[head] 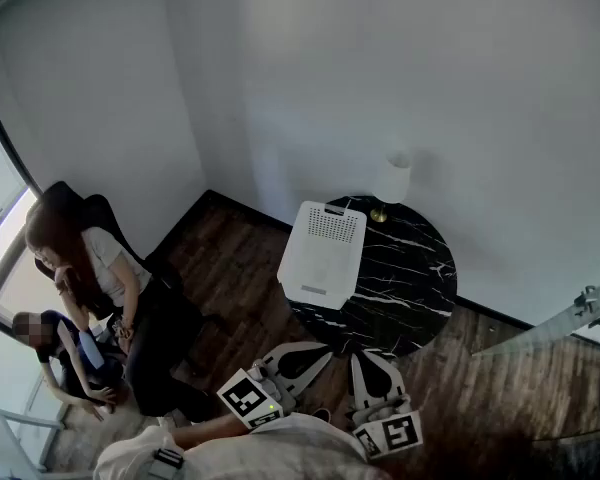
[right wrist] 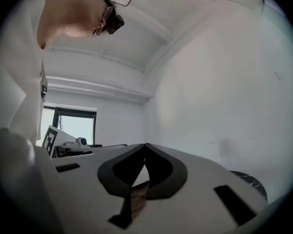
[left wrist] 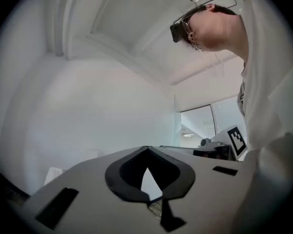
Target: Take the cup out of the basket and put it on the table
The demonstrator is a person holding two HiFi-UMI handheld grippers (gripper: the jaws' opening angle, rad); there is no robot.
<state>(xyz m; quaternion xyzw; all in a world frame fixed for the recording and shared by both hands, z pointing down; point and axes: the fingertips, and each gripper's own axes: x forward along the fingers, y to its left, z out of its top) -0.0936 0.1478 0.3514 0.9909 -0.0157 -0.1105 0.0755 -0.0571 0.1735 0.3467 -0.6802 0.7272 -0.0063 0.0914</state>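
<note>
Head view: one basket (head: 320, 258) on one table (head: 420, 263); left gripper (head: 323, 352), right gripper (head: 364, 356), jaws together.

Your left gripper (head: 320, 355) and right gripper (head: 366, 358) are side by side just short of the near edge of the round black table (head: 415, 283), pointing away from you. A white basket (head: 323, 253) stands on the table's left side and a white lamp (head: 393, 178) at its far edge. Two people (head: 92, 263) sit at the left.
</note>
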